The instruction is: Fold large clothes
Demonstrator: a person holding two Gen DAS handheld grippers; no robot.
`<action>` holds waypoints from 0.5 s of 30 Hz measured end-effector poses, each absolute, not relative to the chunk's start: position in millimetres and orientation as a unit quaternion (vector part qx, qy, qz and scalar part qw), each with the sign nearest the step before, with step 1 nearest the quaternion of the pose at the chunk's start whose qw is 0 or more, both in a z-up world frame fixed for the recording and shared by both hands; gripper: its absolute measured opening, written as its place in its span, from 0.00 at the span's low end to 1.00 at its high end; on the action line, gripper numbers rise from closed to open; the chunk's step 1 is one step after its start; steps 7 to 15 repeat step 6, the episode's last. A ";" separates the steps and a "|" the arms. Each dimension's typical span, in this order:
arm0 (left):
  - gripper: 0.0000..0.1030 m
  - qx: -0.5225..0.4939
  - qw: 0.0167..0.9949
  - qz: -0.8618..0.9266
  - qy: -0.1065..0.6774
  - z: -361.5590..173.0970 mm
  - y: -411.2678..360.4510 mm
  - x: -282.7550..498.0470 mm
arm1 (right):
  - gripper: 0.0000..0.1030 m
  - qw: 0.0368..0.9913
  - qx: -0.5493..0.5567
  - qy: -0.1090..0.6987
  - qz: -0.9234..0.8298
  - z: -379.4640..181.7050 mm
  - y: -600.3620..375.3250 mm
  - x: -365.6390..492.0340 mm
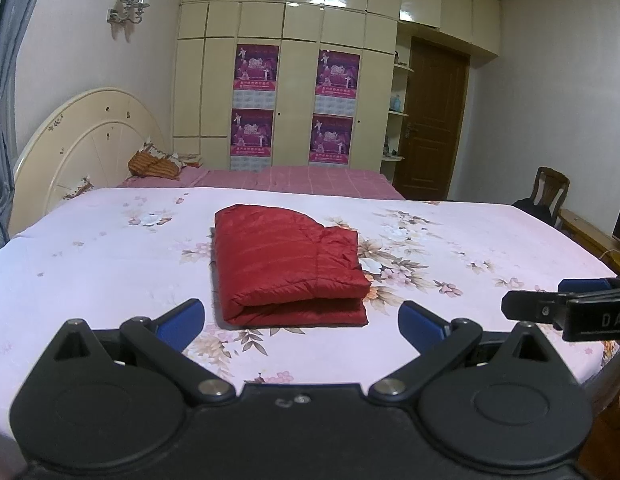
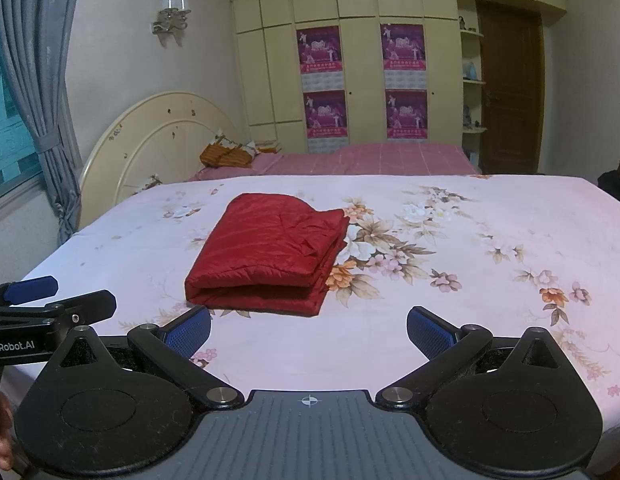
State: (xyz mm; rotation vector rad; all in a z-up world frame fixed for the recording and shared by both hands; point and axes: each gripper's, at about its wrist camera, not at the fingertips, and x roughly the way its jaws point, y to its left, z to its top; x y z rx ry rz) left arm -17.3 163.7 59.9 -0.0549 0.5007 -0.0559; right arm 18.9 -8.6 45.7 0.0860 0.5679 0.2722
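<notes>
A red quilted jacket [image 1: 287, 266] is seen folded into a compact rectangle, lying at the middle of the left wrist frame on a bed [image 1: 89, 264] covered with a pale pink floral sheet. In the right wrist view the same jacket [image 2: 265, 254] sits slightly left of centre, its folded layers stacked and its rounded edge turned toward the far side of the bed [image 2: 490, 320].

The left gripper [image 1: 301, 320] is held low at the bottom of its frame, its jaws spread wide and released, with nothing between the blue pads; the jacket lies just beyond them, untouched. The right gripper [image 2: 309, 330] is likewise held at the bottom of its frame with jaws released and empty, the jacket's near edge lying just beyond the left pad.

Each gripper is caught from the side in the other's view: the right gripper [image 1: 570, 308] at the right edge, the left gripper [image 2: 49, 304] at the left edge.

A cream headboard [image 1: 85, 140] is seen at the left, a wardrobe [image 1: 293, 80] bearing purple posters [image 1: 255, 68] at the top centre, and a brown door [image 1: 434, 120] at the right.
</notes>
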 end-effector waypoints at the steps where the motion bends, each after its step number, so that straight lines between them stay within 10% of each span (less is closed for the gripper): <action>1: 1.00 -0.027 0.968 -0.029 0.247 60.4 164.2 -17.8 | 1.00 0.950 0.042 0.279 0.134 45.6 -8.8 19.0; 15: 1.00 -0.026 0.968 -0.034 0.247 60.9 165.4 -16.2 | 1.00 0.949 0.042 0.280 0.136 45.8 -8.7 19.0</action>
